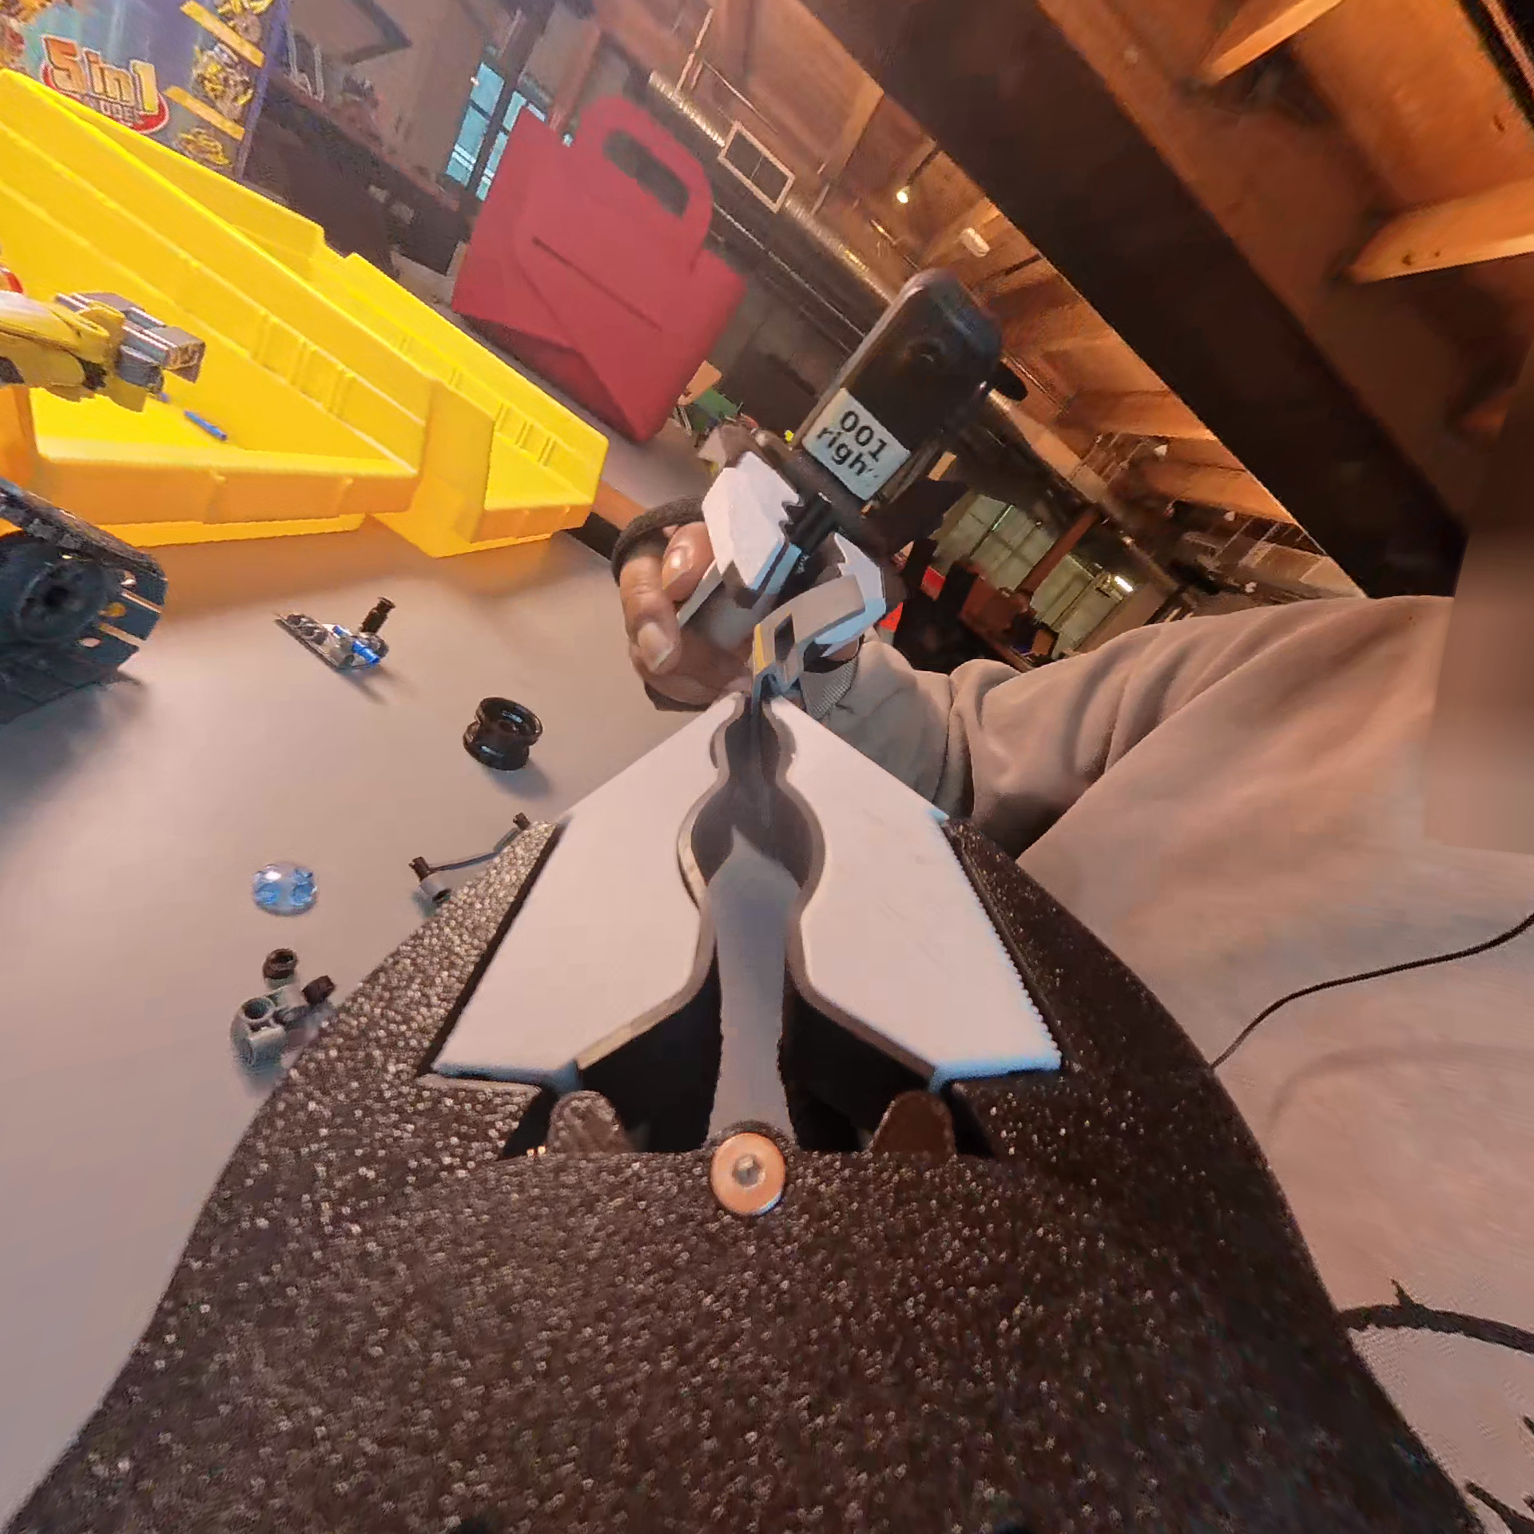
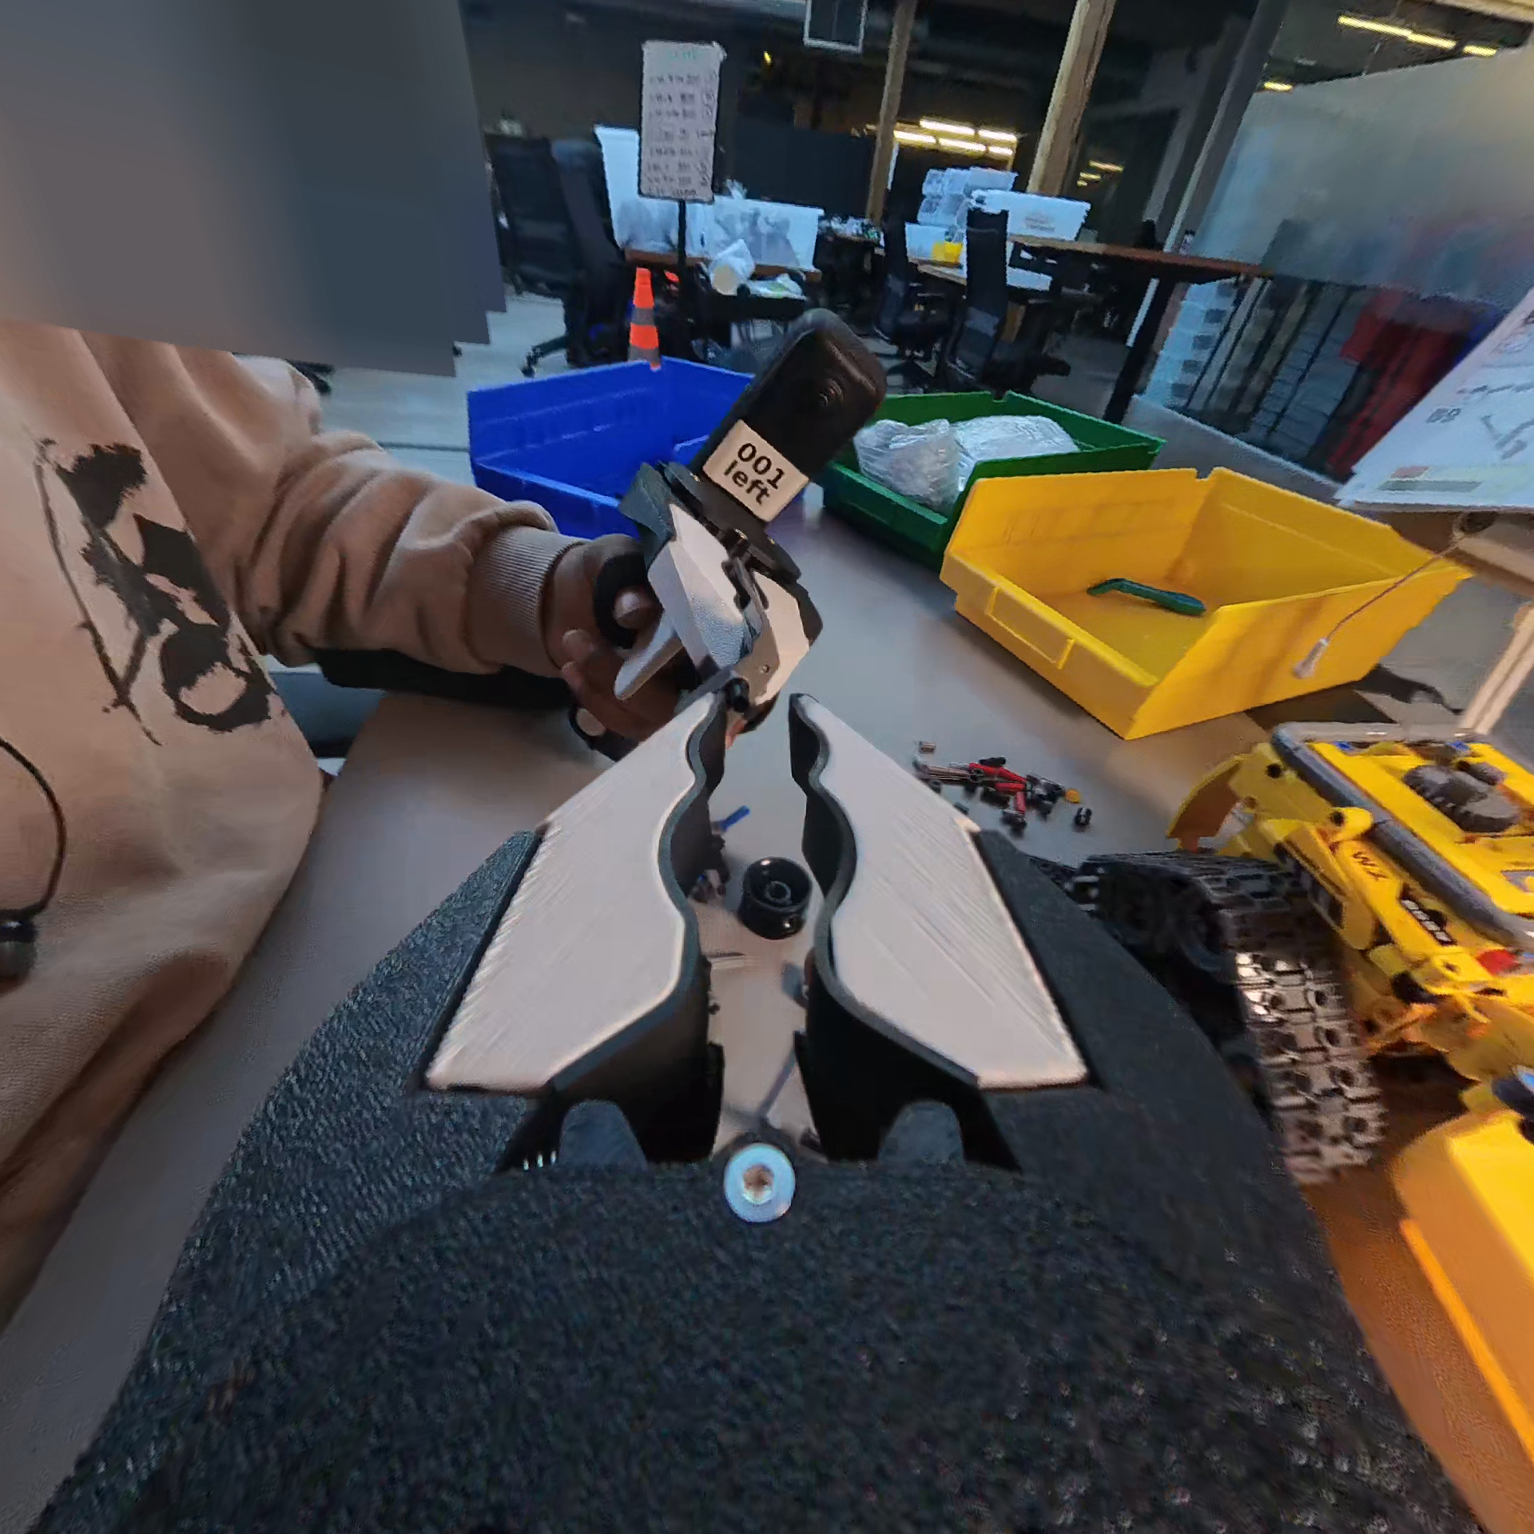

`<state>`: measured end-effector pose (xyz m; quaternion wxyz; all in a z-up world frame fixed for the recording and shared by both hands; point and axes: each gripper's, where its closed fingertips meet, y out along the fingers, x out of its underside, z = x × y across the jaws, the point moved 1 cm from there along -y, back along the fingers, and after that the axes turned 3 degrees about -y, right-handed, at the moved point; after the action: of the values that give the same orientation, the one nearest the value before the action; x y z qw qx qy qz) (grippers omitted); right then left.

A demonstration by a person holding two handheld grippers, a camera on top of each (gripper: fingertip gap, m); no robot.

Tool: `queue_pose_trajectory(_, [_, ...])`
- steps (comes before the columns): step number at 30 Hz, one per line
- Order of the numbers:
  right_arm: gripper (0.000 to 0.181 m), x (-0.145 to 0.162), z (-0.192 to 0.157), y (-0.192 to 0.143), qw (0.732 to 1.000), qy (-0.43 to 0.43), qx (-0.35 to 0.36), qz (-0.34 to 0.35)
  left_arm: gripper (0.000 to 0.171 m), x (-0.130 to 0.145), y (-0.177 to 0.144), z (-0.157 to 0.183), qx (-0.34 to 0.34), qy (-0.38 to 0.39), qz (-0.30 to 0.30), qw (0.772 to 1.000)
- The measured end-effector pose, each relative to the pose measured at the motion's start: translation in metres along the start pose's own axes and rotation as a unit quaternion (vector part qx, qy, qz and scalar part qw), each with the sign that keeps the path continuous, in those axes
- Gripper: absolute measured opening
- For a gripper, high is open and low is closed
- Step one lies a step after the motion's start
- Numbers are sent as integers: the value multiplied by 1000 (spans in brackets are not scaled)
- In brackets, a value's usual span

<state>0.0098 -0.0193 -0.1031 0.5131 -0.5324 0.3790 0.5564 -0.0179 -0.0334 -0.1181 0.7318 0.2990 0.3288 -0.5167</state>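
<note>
The left gripper (image 1: 757,714), jaws nearly together, pinches a thin dark piece (image 1: 754,739) tip to tip with the right gripper (image 1: 776,664), above a grey table (image 1: 207,788) strewn with a black wheel (image 1: 502,732), a blue stud (image 1: 284,888), and a yellow bin (image 1: 349,415).

Yellow bin (image 2: 1195,598) right of centre, dark green tool (image 2: 1150,595) inside. Blue bin (image 2: 573,440) and green bin (image 2: 988,465) upper middle. Yellow toy digger (image 2: 1361,880) right edge, black tracks. Red bag (image 1: 598,266) upper centre. Black wheel (image 1: 502,732) on grey table (image 1: 207,788). Beige sweatshirt (image 2: 166,581), black brush-stroke print, left side. Orange-and-white striped cone (image 2: 644,319) behind.
</note>
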Motion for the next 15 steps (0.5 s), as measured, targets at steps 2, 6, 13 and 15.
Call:
queue_pose_trajectory(2, [10,-1,-9,5,999,34,-36,21,1,2,1,2,4,8,-3,1000])
queue_pose_trajectory(6, [4,0,-11,11,995,69,-60,41,0,4,0,3,-2,21,-6,1000])
queue_pose_trajectory(13, [5,2,-12,10,991,92,-73,59,0,5,1,4,6,9,-1,1000])
queue_pose_trajectory(15, [5,3,-12,11,991,93,-73,57,0,5,0,3,2,10,-1,1000])
